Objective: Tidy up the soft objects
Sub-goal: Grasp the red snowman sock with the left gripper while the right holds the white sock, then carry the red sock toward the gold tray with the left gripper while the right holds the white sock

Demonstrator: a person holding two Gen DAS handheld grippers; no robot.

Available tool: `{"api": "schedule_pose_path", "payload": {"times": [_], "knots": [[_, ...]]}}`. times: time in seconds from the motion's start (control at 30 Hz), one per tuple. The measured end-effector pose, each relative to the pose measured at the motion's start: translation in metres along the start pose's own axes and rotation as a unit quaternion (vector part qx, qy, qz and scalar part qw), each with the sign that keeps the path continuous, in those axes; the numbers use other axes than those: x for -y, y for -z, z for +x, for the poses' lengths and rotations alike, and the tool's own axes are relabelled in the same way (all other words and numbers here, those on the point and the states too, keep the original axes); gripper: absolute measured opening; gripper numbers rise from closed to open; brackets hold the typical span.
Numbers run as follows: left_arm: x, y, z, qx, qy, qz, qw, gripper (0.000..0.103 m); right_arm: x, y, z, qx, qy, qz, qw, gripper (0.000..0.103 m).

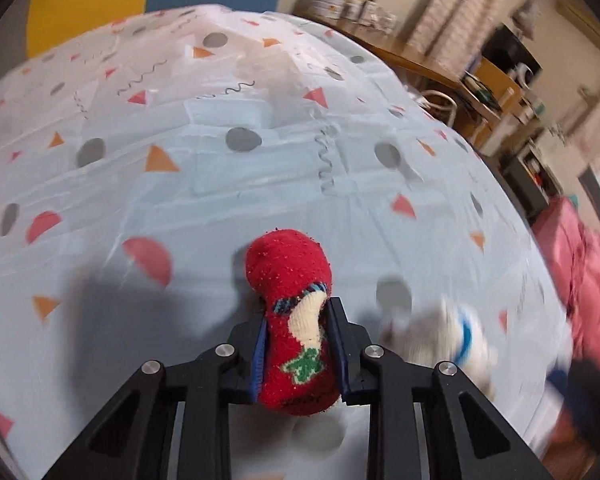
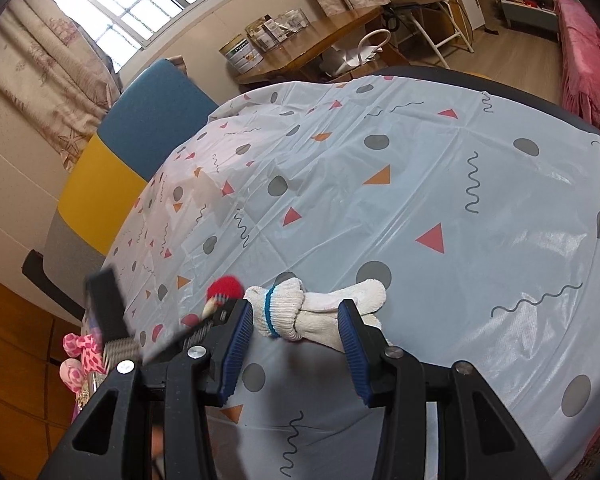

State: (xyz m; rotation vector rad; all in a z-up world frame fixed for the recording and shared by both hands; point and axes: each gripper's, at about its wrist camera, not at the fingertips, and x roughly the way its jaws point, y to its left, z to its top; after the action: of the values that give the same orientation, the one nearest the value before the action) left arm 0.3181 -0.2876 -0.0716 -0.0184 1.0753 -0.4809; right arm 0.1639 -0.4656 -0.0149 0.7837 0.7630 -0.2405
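My left gripper is shut on a rolled red sock with a cream and green pattern, held just above the patterned tablecloth. The red sock's tip also shows in the right wrist view. A knotted white glove with a blue band lies on the cloth; in the left wrist view it shows blurred at the lower right. My right gripper is open, its blue pads on either side of the white glove, near it but not closed.
A blue and yellow chair back stands behind the table. A wooden desk with tins is beyond. A pink bedspread is at the right. Pink patterned soft items lie at the table's left edge.
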Motion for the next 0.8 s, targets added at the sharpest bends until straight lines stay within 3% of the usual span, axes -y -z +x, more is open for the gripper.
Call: {"api": "schedule_pose_path", "payload": {"times": [0.47,0.63,0.8], "knots": [[-0.025,0.153,-0.116,0.008,-0.009,0.103,0.9946,0.027,-0.011,0.008,0.013,-0.023,0.040,-0.043,0.998,0.044],[-0.043,0.190,-0.131,0.016,-0.048,0.107,0.9930,0.028,-0.018,0.013,0.023,-0.038,0.056,-0.070,0.995,0.045],[-0.060,0.210,-0.134,0.045,-0.057,0.090,0.9933,0.030,-0.026,0.016,0.021,-0.028,0.068,-0.096,0.993,0.045]]}}
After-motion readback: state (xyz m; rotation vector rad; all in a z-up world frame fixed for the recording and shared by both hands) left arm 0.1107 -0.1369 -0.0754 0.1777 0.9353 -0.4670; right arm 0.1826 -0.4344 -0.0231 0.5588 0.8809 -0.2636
